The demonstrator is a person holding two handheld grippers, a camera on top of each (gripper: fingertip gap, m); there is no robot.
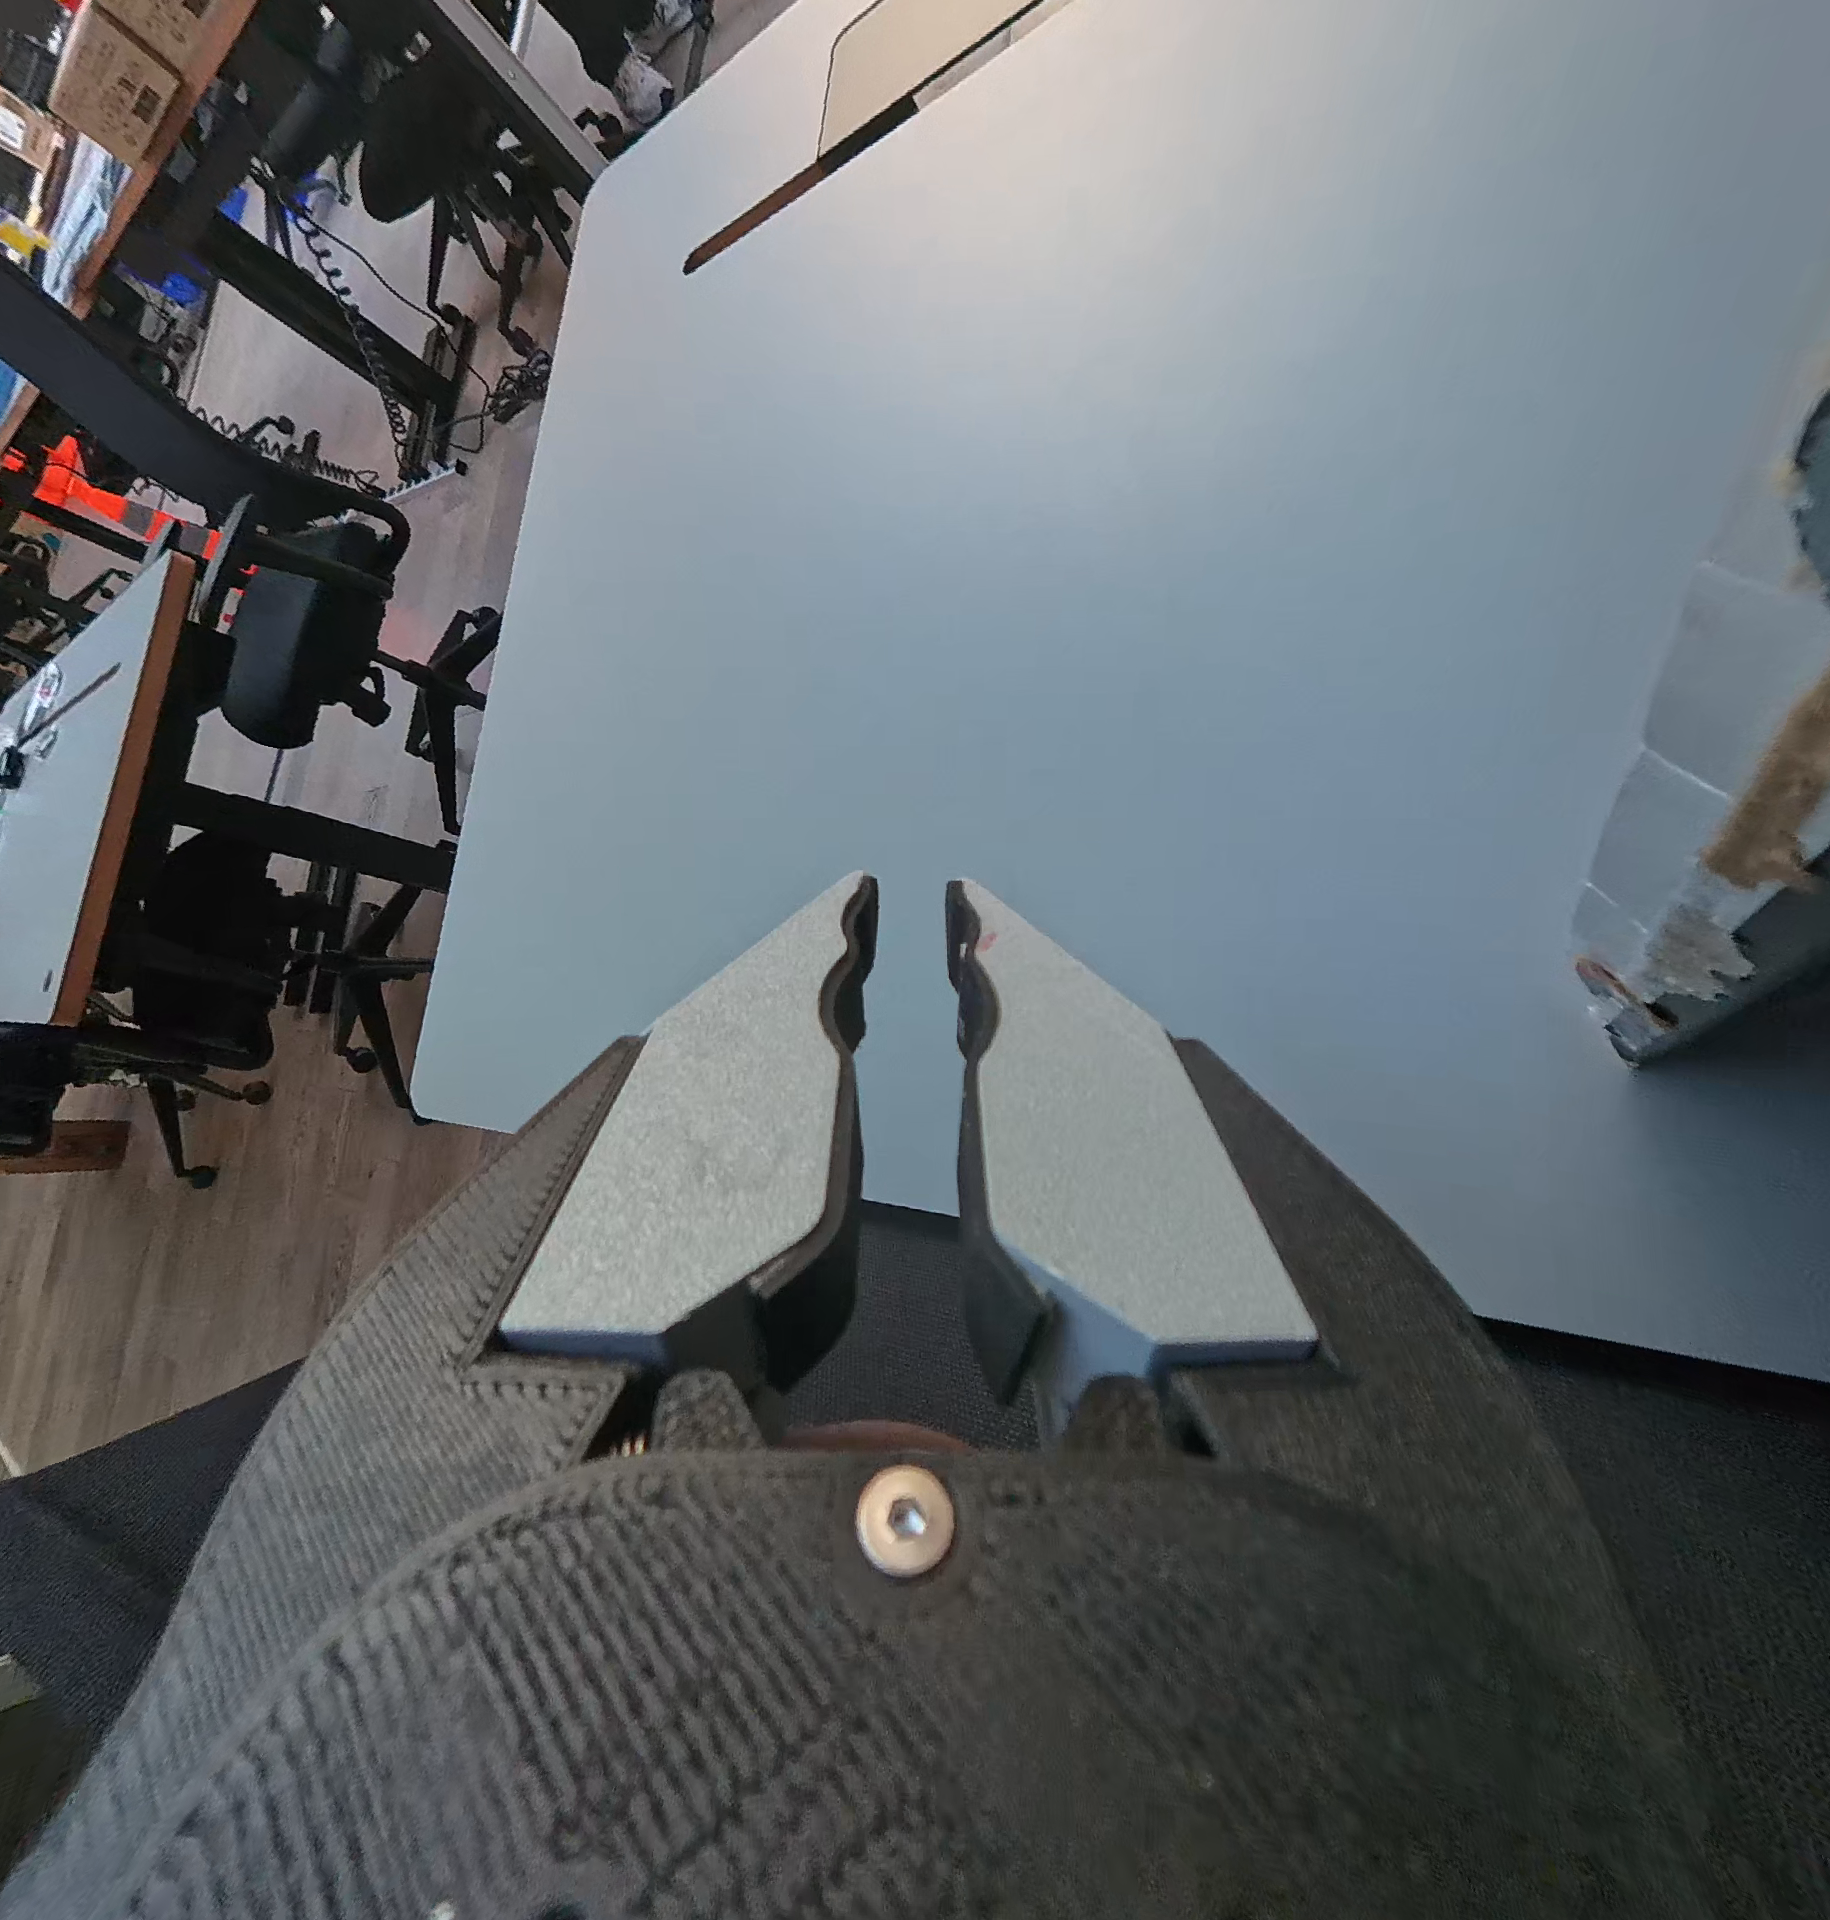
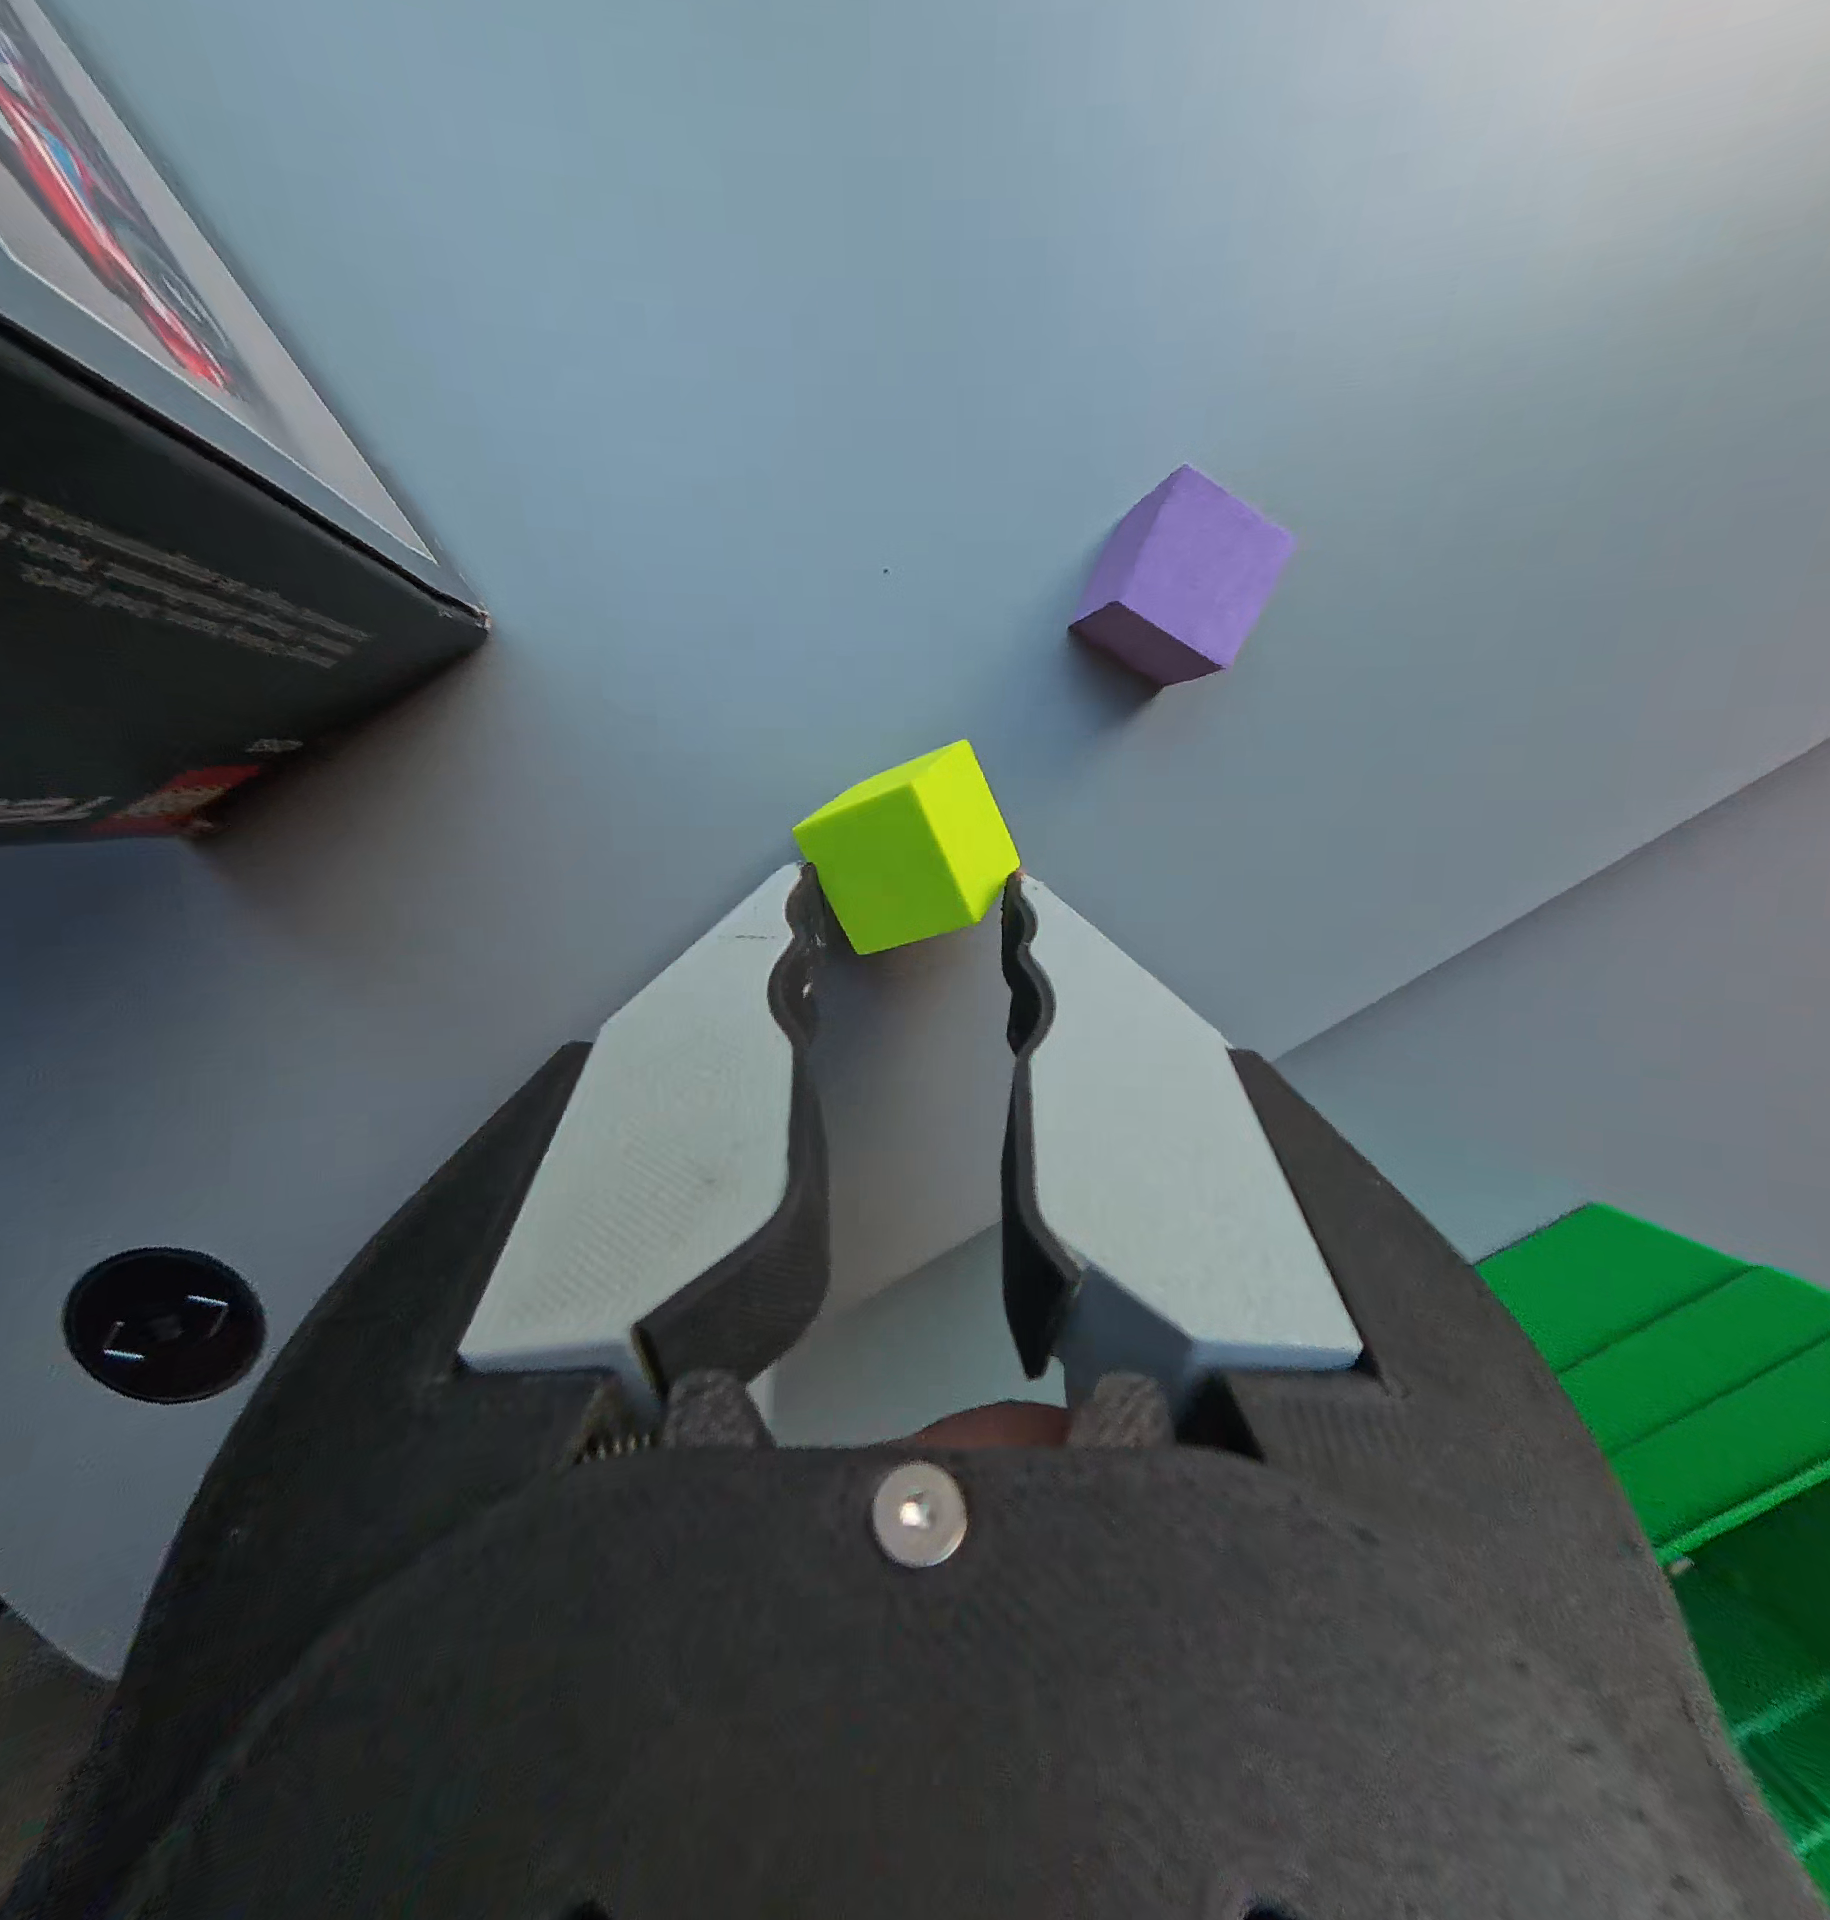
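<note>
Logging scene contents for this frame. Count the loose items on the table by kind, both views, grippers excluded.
Foam cubes: 2, a lime-green cube at the right gripper fingertips and a purple cube farther off
Printed black boxes: 1, the black box
Green bins: 1, the green bin at the table edge
Total: 4

A grey table [image 1: 1098, 520] is seen in both views. A dark printed box [image 2: 163, 644] lies on it at the left, and a round black grommet [image 2: 163, 1325] is set into its surface. Office chairs [image 1: 298, 644] and desks [image 1: 49, 790] are seen on a wood floor [image 1: 163, 1299]. A green bin [image 2: 1721, 1403] is seen at the lower right.
</note>
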